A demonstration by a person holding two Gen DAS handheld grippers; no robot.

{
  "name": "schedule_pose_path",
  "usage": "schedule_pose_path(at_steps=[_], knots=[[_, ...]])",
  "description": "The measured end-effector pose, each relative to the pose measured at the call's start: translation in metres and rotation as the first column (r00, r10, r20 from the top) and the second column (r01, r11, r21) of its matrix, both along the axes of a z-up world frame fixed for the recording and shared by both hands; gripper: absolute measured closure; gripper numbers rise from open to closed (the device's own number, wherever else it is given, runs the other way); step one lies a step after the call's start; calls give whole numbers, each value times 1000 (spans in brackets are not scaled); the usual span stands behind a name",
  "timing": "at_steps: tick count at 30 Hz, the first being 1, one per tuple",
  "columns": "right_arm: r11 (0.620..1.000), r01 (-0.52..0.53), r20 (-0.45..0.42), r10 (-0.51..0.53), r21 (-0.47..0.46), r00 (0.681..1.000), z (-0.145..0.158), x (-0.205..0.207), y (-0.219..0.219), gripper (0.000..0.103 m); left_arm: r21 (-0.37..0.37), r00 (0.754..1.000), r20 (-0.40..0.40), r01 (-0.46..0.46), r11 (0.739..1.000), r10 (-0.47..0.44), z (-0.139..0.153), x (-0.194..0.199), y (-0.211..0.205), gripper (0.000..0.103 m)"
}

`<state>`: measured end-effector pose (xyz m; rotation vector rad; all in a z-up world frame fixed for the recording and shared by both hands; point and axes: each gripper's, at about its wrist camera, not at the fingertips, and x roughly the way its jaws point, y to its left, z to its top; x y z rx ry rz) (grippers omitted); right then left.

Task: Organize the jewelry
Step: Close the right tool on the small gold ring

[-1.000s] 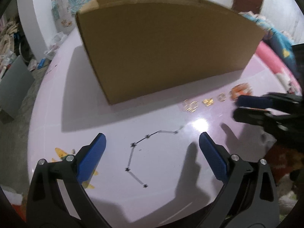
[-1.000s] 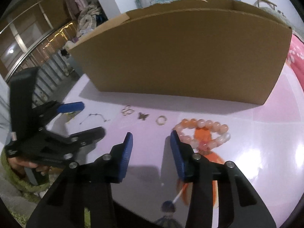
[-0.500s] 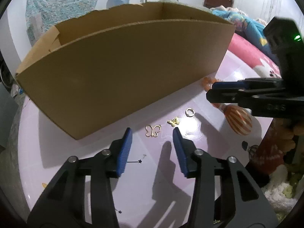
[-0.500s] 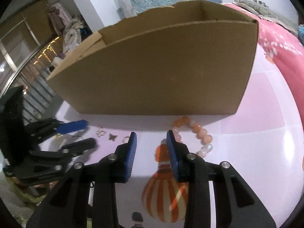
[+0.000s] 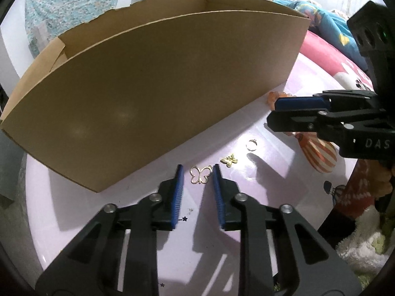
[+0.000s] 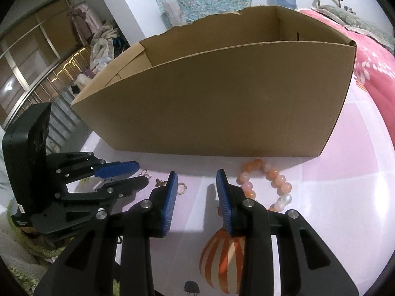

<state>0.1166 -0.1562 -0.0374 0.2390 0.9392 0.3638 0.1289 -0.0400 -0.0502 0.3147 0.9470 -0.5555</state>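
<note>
A gold open-wire butterfly [image 5: 200, 174] lies on the pink table between the tips of my left gripper [image 5: 197, 172], which is open and low over it. A small gold butterfly charm [image 5: 229, 160] and a ring [image 5: 252, 145] lie to its right. My right gripper [image 6: 197, 176] is open and empty, with the ring [image 6: 181, 188] by its left finger and an orange bead bracelet [image 6: 265, 181] to its right. The open cardboard box [image 5: 158, 91] stands just behind the jewelry. The right gripper [image 5: 291, 113] shows side-on in the left wrist view.
The pink table [image 6: 345, 209] has a printed orange balloon [image 6: 222, 254] under the right gripper. A pink bedspread [image 6: 370, 56] lies to the right. The left gripper [image 6: 118, 175] sits at the left of the right wrist view.
My left gripper has moved right from the black-bead chain to the wire butterfly and narrowed around it. My right gripper has moved closer to the box, beside the bracelet.
</note>
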Motion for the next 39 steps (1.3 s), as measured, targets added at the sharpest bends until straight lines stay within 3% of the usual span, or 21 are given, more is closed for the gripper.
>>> schedule_pose_path(at_steps=[4,15,17,18,31,35,39], knots=[[1000,4,-5,-4,6,1000,-2,-3,-1,71,11,1000,4,19,1000,-19,0,-1,-2,93],[1000,-24,4,24,-12,1000,4,-7,2,71,-10,1000,11,-1,1000,1,2,-7,7,93],[998,-45,10,46,-35,999,4,-8,7,71,-13,1000,14,-6,1000,6,5,-8,10,93],[997,-58,17,59,-58,998,5,-8,11,71,-14,1000,15,-8,1000,9,6,-9,12,103],[957,-156,32,169,-244,985,-7,1,46,71,-31,999,4,-41,999,41,2,-9,22,103],[939,-172,43,193,-298,980,-6,0,53,78,-37,999,-3,-43,998,43,0,-8,24,103],[940,-179,33,197,-290,980,-5,2,52,89,-38,999,-1,-39,999,39,0,-8,26,103]])
